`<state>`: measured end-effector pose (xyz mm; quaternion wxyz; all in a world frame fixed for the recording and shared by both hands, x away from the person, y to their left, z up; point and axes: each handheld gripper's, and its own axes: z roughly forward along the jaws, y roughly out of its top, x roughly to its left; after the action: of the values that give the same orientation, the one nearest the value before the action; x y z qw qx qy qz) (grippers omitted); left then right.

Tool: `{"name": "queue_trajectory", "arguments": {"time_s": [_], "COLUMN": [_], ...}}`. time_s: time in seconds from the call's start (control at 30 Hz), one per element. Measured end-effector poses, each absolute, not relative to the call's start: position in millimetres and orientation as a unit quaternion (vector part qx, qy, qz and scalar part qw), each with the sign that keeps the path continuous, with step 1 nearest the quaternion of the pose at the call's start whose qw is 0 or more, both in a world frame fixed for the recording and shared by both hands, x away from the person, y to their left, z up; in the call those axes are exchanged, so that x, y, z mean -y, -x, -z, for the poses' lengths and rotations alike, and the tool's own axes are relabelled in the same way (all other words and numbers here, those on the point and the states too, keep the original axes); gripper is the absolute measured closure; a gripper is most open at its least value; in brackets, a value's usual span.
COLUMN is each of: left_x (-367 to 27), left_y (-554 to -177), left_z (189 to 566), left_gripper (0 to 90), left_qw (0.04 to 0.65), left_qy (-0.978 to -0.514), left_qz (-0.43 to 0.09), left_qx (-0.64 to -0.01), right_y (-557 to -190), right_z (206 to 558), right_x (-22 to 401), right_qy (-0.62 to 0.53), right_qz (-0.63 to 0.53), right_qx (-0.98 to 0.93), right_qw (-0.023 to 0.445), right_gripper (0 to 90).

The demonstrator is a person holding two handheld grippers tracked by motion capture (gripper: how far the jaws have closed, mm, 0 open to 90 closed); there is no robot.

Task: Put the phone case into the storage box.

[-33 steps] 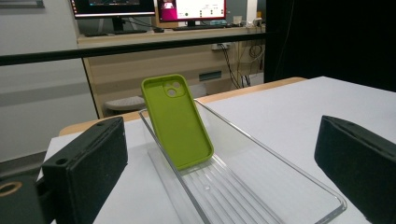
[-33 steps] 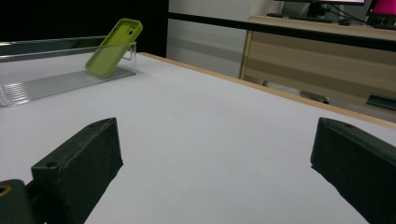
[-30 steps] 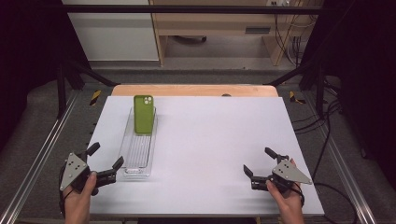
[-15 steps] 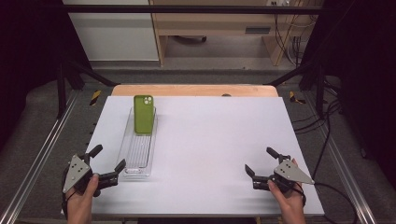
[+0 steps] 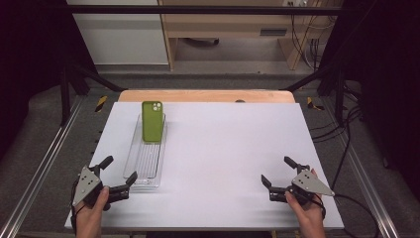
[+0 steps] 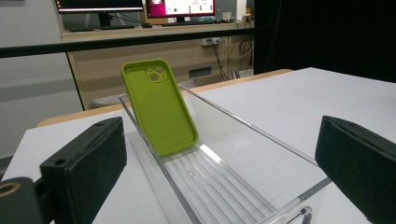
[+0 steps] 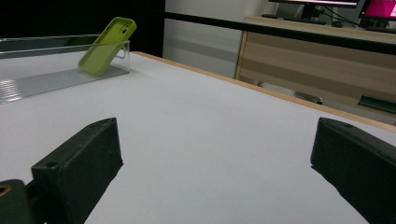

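A white table [image 5: 237, 144] with a wooden far edge stands on a grey floor [image 5: 44, 148] between metal rails, facing a light wooden desk [image 5: 233, 25] that carries monitors [image 6: 180, 7], with black curtains [image 5: 381, 59] on both sides.

High view looks down — both gripper views share the tray [image 6: 219, 182].

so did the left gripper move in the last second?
Barely: the left gripper sits by the clear tray's near left corner as before; any drift is too small to call.
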<state>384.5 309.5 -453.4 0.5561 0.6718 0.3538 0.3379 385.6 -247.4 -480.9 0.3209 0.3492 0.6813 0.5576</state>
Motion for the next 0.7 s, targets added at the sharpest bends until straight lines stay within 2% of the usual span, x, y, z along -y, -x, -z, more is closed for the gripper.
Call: {"name": "queue_trajectory", "arguments": {"time_s": [0.7], "left_x": [-313.5], "left_y": [-386.5], "left_z": [469.5], "left_gripper": [1.6], "left_qw": [0.572], "left_qy": [-0.656], "left_qz": [-0.332], "left_qx": [-0.364], "right_y": [-386.6], "right_z": [485.1], "right_x": [252.5], "right_qy": [-0.355], "right_qz": [-0.544], "right_qx": [-0.685], "right_qw": [0.329], "right_gripper": [2.2]}}
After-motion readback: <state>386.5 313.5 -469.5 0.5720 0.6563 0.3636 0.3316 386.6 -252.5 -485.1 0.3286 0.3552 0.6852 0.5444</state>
